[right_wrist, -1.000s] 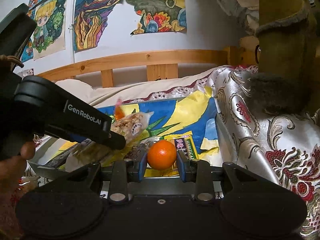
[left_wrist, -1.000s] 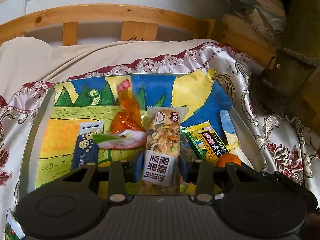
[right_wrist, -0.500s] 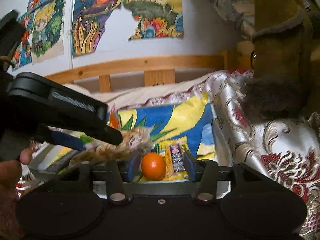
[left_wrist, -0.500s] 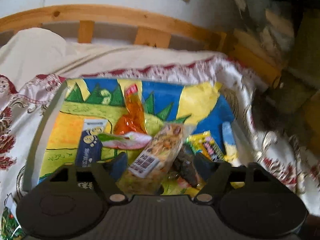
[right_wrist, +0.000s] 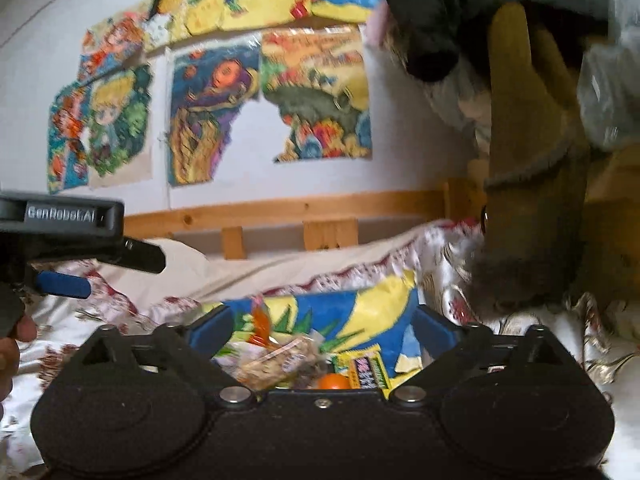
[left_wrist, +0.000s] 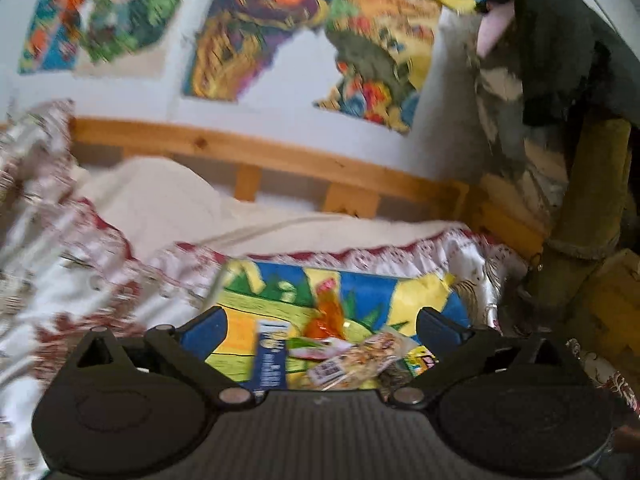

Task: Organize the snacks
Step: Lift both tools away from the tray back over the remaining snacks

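Both grippers have let go and risen: the left gripper point(left_wrist: 320, 330) and right gripper point(right_wrist: 322, 330) are opening, empty; the nut bar point(left_wrist: 356, 360) and orange point(right_wrist: 334, 381) are lying in the tray point(left_wrist: 440, 292).

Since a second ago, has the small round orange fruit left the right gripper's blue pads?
Yes. The orange fruit now lies low in the tray, between opening, emptied pads.

Each claw is matte black plastic: two round discs at the base, triangular cut-outs, silver rivets, and blue pads point(left_wrist: 206, 330) inside the fingers. The left claw point(right_wrist: 60, 272) carries white "GenRobot.AI" lettering on its side; the right claw point(right_wrist: 320, 330) has a central screw.
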